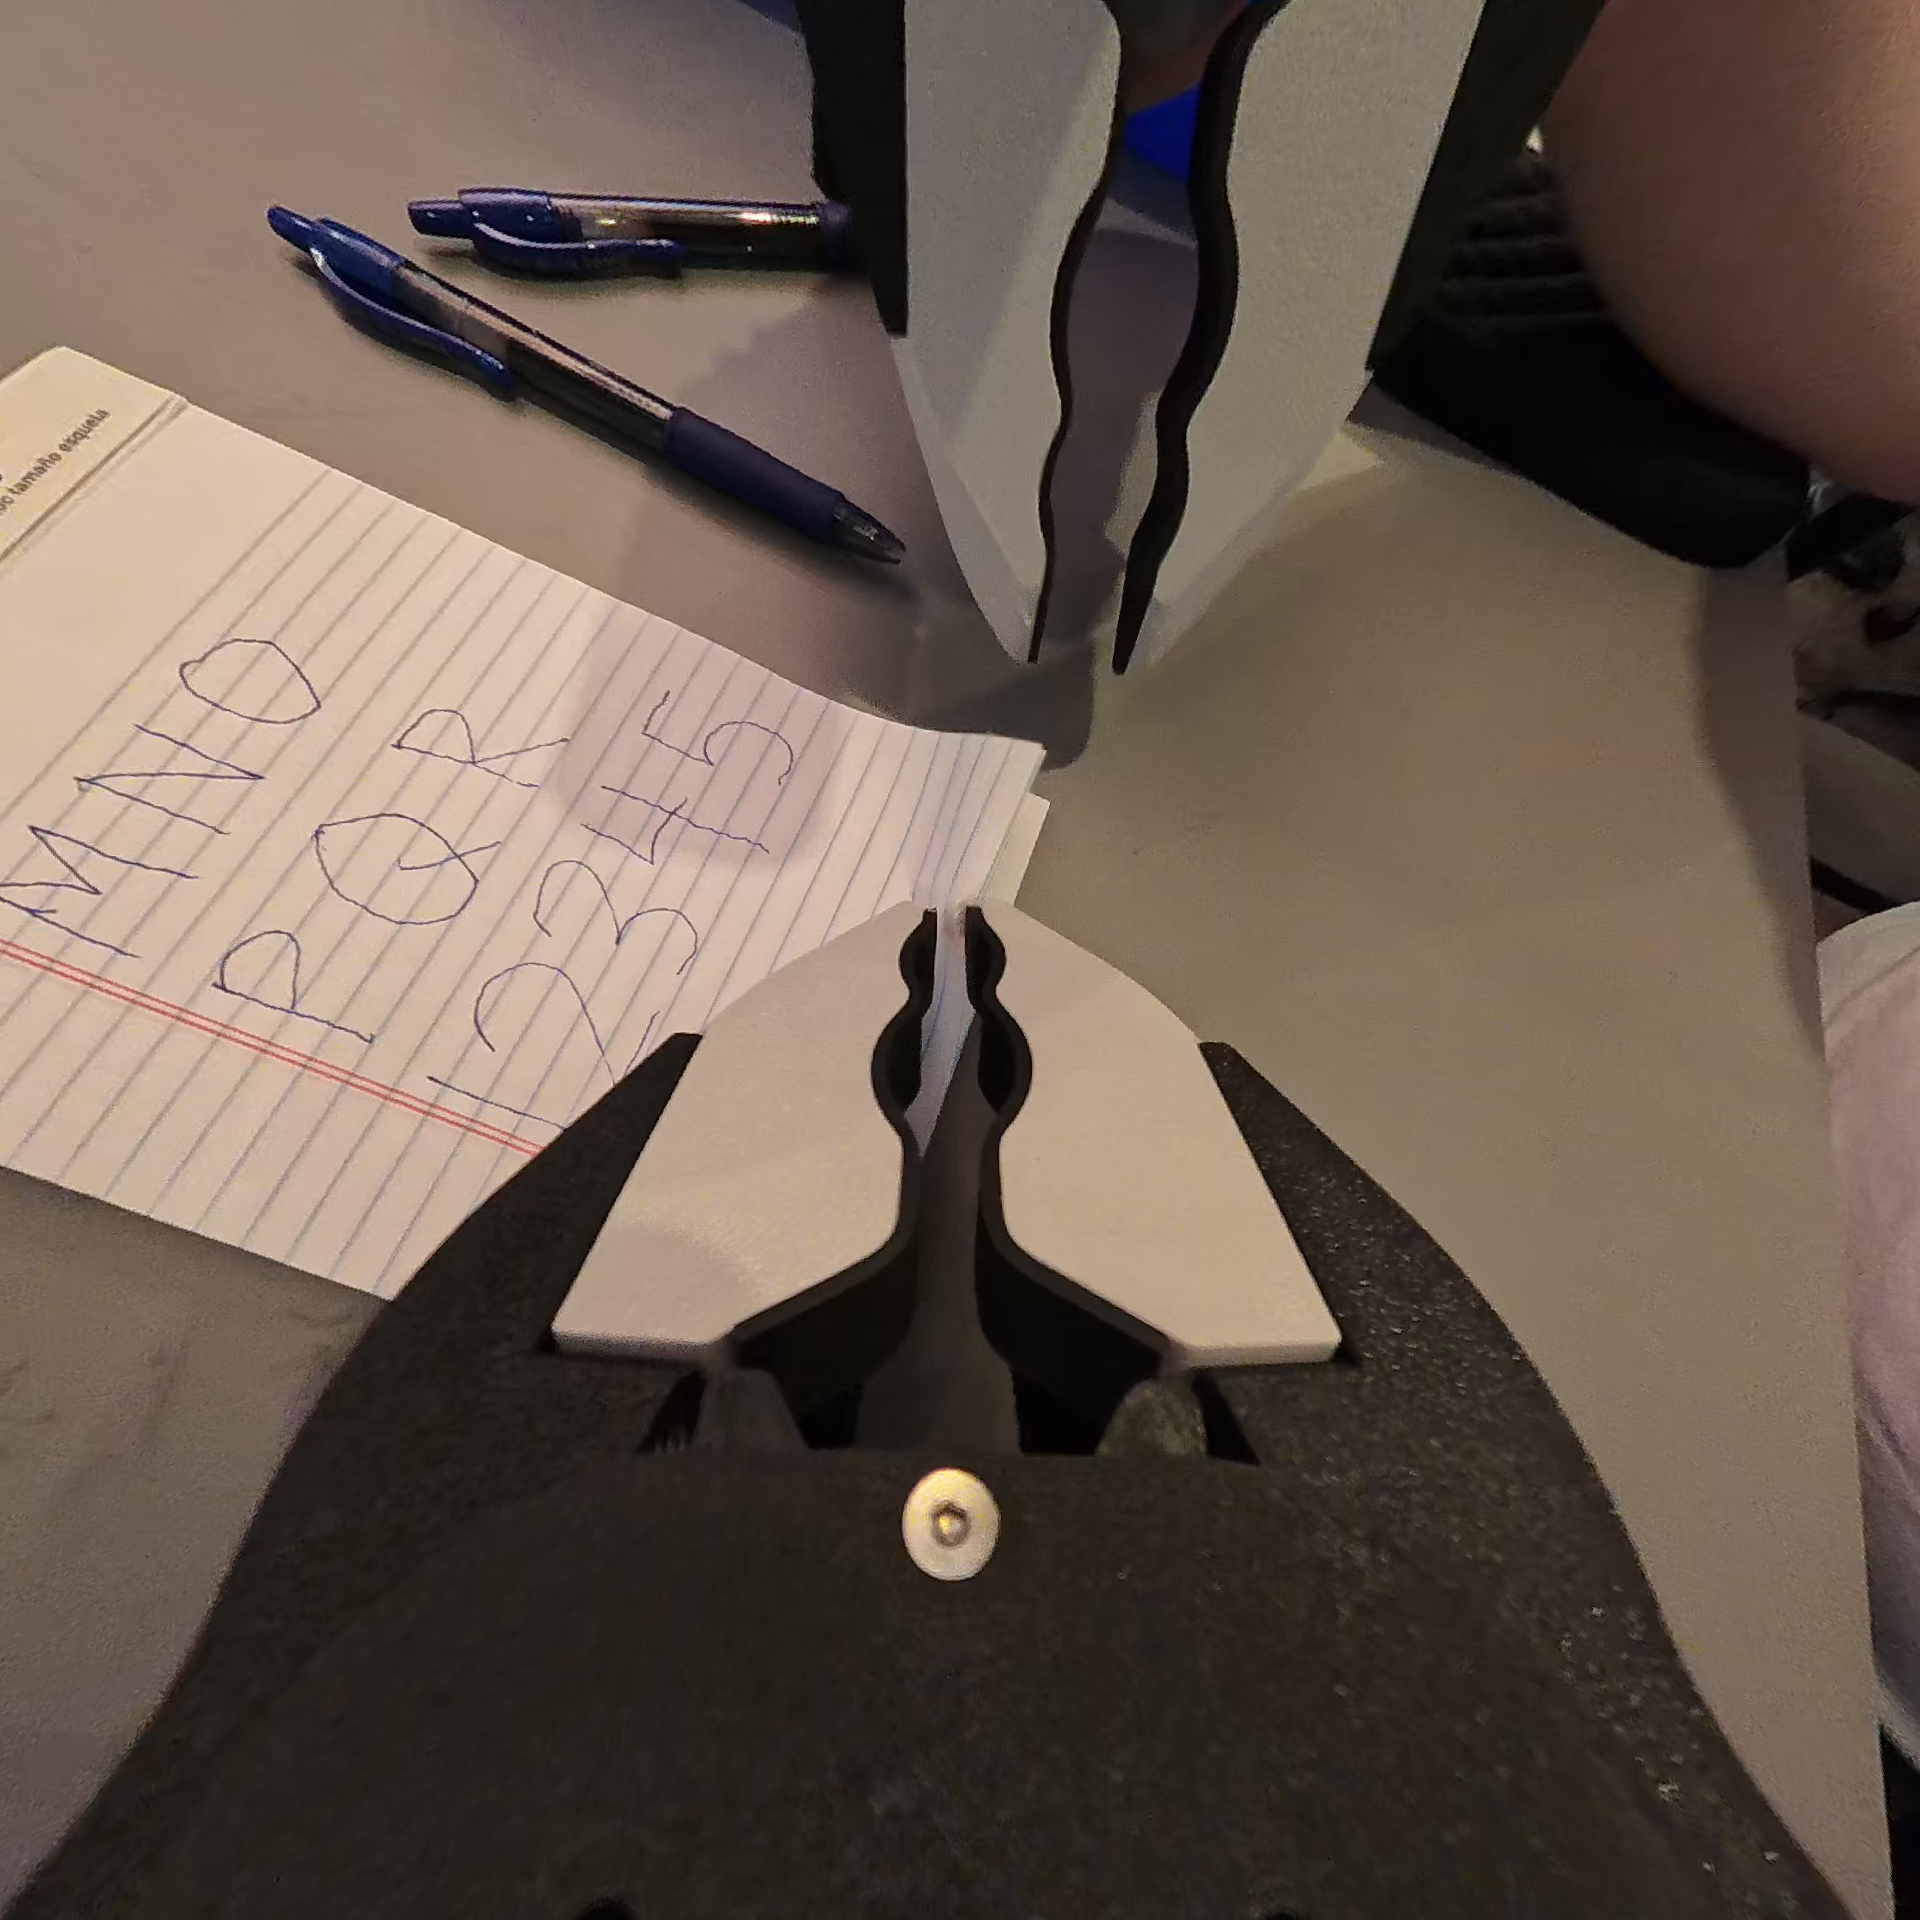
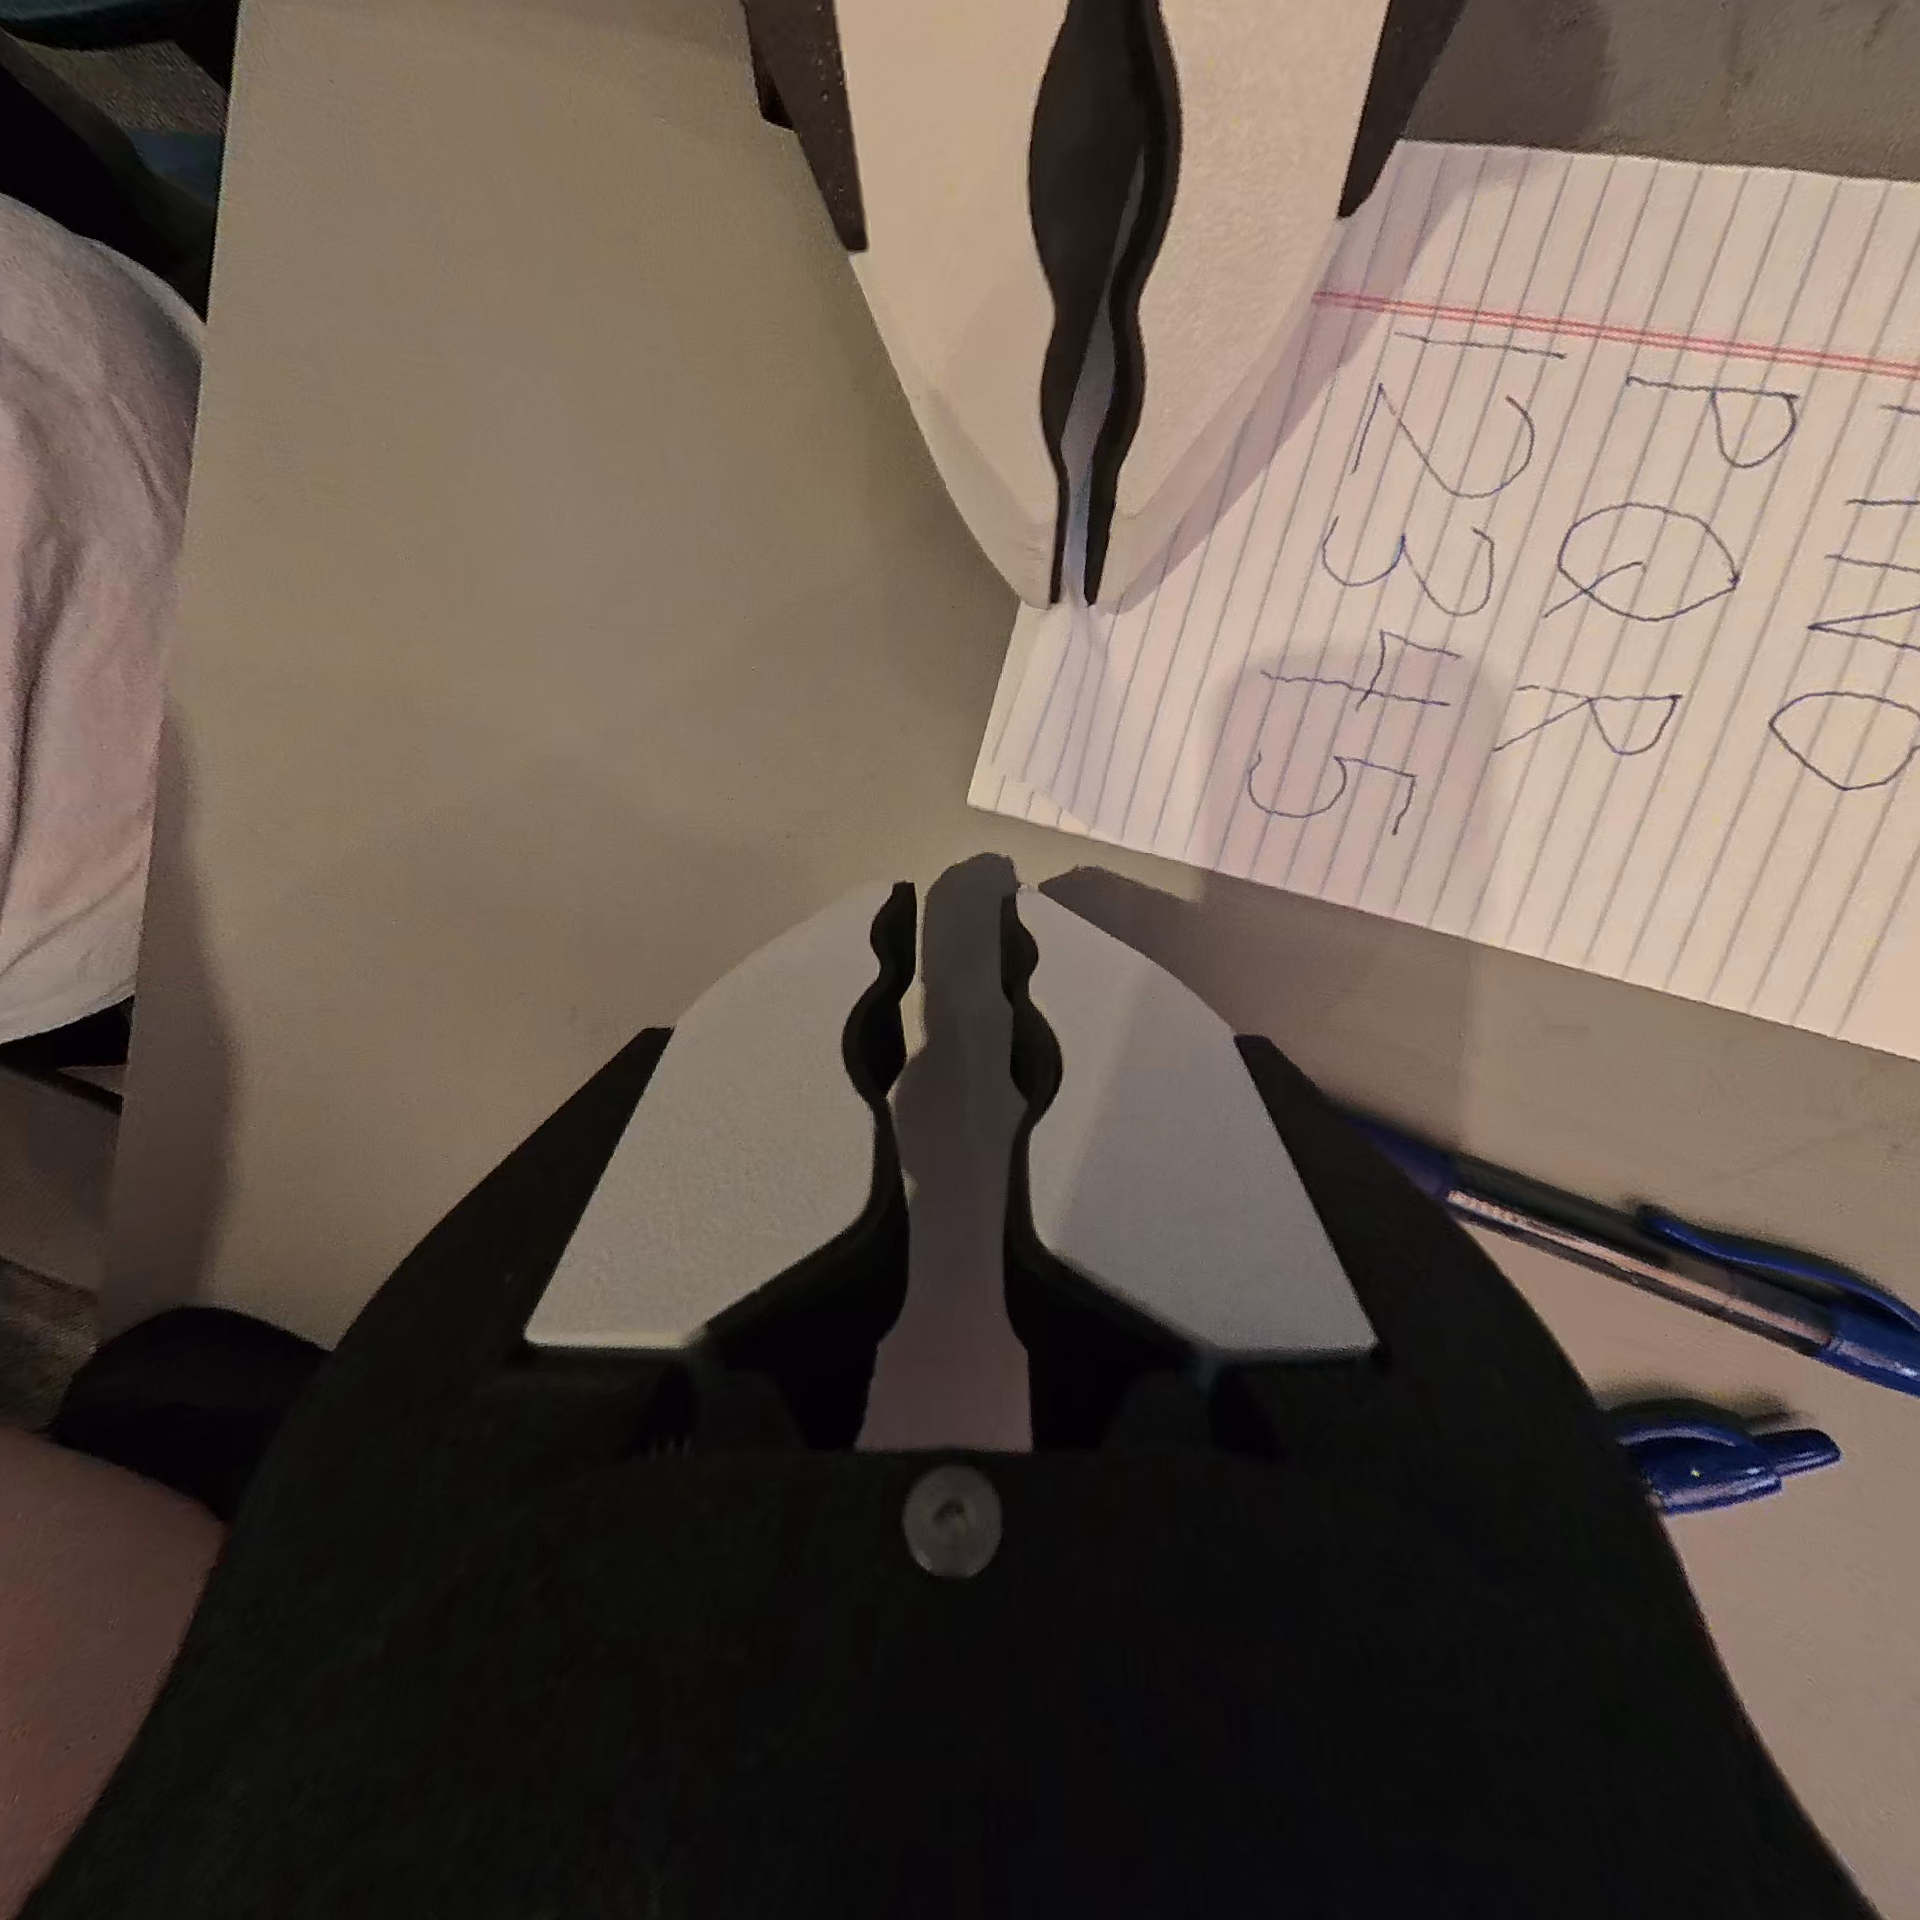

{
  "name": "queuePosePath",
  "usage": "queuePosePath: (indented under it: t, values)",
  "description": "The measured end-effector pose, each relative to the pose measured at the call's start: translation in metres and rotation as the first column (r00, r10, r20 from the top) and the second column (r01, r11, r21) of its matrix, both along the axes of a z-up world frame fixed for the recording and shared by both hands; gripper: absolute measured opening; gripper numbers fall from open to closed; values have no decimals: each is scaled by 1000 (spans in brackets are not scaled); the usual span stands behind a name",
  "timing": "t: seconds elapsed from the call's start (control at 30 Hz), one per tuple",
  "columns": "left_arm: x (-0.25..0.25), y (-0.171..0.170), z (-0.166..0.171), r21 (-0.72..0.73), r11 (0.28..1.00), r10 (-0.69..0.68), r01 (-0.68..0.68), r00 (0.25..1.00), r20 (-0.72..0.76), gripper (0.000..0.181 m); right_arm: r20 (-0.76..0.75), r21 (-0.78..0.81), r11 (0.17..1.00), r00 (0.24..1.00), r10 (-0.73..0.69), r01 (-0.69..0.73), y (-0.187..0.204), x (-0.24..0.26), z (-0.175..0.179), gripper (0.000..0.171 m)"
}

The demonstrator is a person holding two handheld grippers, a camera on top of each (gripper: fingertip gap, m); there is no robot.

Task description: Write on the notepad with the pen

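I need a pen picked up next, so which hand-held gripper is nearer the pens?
Right. The right hand-held gripper hangs just beside the nearer pen, by its tip; the left hand-held gripper pinches the notepad at its edge, farther off.

Grey table (image 1: pixel 1403 831); white cloth (image 2: pixel 73 623) at its edge.

both claws (image 1: pixel 948 914) (image 2: pixel 961 891) narrowly parted, tips facing
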State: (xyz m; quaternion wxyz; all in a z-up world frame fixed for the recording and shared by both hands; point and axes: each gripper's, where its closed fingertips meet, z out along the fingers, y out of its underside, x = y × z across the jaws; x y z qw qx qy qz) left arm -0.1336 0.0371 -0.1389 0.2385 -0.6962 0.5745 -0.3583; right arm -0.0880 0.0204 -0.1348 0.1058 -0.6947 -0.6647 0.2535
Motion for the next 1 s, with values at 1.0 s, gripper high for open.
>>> queuePosePath:
  t: [1.0]
  values:
    - [0,1,3,-17,1000,10,-10,999,34,4,-152,151,988,988,3,20,21,-24,9,13]
